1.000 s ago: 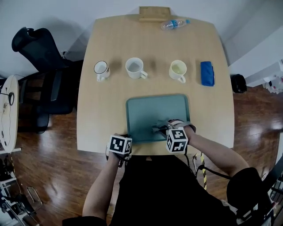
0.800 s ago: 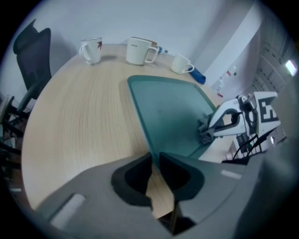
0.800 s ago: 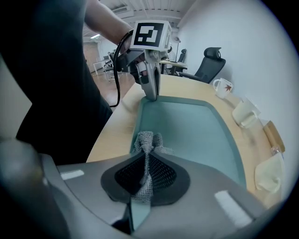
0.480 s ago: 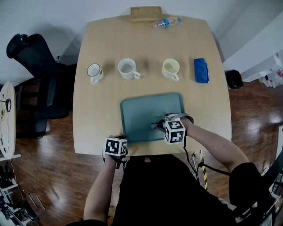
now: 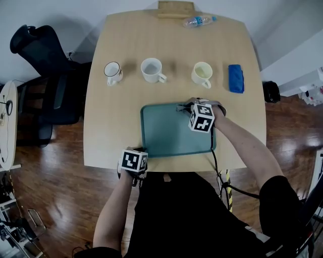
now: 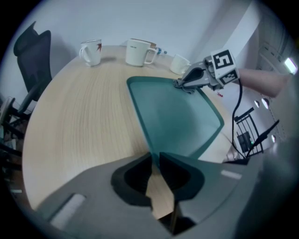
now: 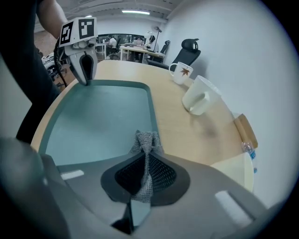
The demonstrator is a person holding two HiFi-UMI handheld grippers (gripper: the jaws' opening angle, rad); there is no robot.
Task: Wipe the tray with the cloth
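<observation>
A teal tray point(image 5: 171, 133) lies on the near half of the wooden table point(image 5: 121, 116). My left gripper point(image 5: 139, 152) is shut on the tray's near left corner, and the rim point(image 6: 140, 112) runs in between its jaws point(image 6: 155, 158). My right gripper point(image 5: 184, 107) is shut on a grey mesh cloth point(image 5: 180, 107) at the tray's far edge, right of the middle. In the right gripper view the cloth point(image 7: 145, 140) hangs bunched from the jaws onto the tray floor point(image 7: 103, 121). The left gripper point(image 7: 85, 74) shows at the far corner there.
Three mugs stand in a row beyond the tray: one with a dark rim point(image 5: 113, 72), a white one point(image 5: 153, 69) and a cream one point(image 5: 202, 73). A folded blue cloth point(image 5: 235, 78) lies at the right. A water bottle point(image 5: 198, 21) and a wooden block point(image 5: 176, 9) sit at the far edge. A black chair point(image 5: 43, 55) stands to the left.
My right gripper has carried the cloth across the tray, from the near right part up to the far edge. The left gripper has kept its hold on the corner.
</observation>
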